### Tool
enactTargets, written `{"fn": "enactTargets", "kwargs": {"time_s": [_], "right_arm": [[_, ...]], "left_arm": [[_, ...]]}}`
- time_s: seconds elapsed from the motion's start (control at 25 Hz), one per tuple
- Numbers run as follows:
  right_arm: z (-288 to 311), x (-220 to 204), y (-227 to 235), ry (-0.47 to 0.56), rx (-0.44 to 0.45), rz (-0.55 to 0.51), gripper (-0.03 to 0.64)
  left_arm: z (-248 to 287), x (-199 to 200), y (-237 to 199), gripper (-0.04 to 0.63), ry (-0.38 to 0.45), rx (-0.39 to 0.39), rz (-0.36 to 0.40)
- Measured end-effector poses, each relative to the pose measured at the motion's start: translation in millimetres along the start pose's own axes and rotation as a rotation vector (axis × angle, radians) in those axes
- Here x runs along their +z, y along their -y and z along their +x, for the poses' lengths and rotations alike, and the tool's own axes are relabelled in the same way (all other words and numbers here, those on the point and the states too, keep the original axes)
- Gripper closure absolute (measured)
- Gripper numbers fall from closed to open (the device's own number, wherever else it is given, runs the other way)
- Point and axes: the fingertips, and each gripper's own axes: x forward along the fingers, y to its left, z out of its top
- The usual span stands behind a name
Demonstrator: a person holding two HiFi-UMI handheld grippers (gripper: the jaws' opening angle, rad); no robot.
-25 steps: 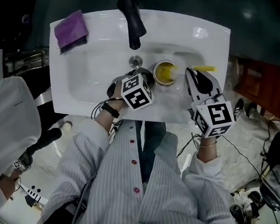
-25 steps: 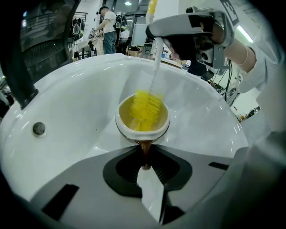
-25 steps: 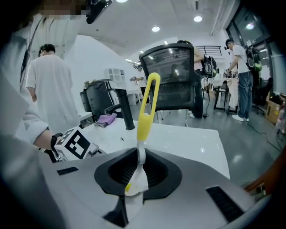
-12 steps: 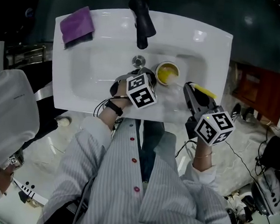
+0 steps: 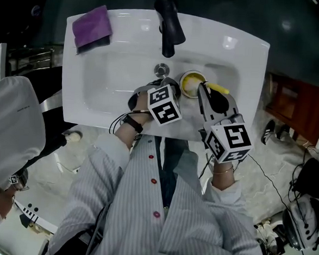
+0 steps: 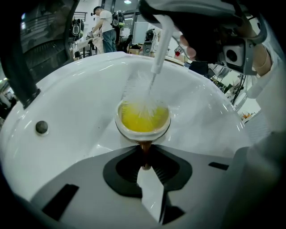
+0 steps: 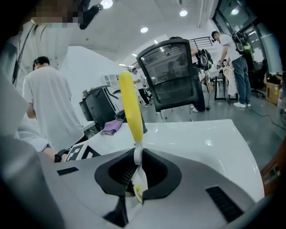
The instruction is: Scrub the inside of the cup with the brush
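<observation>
A small white cup (image 5: 190, 83) with a yellow inside (image 6: 143, 120) sits in the white sink (image 5: 116, 45), right of the drain. My left gripper (image 5: 176, 89) is shut on the cup's near rim (image 6: 144, 144) and holds it. My right gripper (image 5: 204, 90) is shut on the brush's yellow handle (image 7: 131, 107), which also shows in the head view (image 5: 220, 88). In the left gripper view the brush's clear stem (image 6: 159, 47) slants down from above. Its white bristles (image 6: 142, 99) reach the cup's mouth at the far rim. The right gripper stands just right of the cup.
A black faucet (image 5: 170, 22) overhangs the basin behind the drain (image 5: 162, 70). A purple cloth (image 5: 92, 28) lies on the sink's back left corner. A person in a white coat (image 5: 6, 135) stands at the left. Cables and gear lie on the floor at the right.
My right gripper has swung left and up to the cup with the brush, bringing the bristles to the cup's mouth. The left gripper has kept still on the cup.
</observation>
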Motion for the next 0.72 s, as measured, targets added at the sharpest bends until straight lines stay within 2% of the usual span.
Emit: {"fn": "enactTargets", "kwargs": {"time_s": [0.4, 0.72], "right_arm": [[32.2, 27.5, 32.0, 0.01, -0.036, -0.149, 0.56], [-0.7, 9.9, 50.9, -0.045, -0.047, -0.136, 0.56]], "left_arm": [[-1.2, -0.3, 0.1, 0.531, 0.007, -0.01, -0.004], [-6.4, 9.8, -0.8, 0.531, 0.036, -0.002, -0.001]]}}
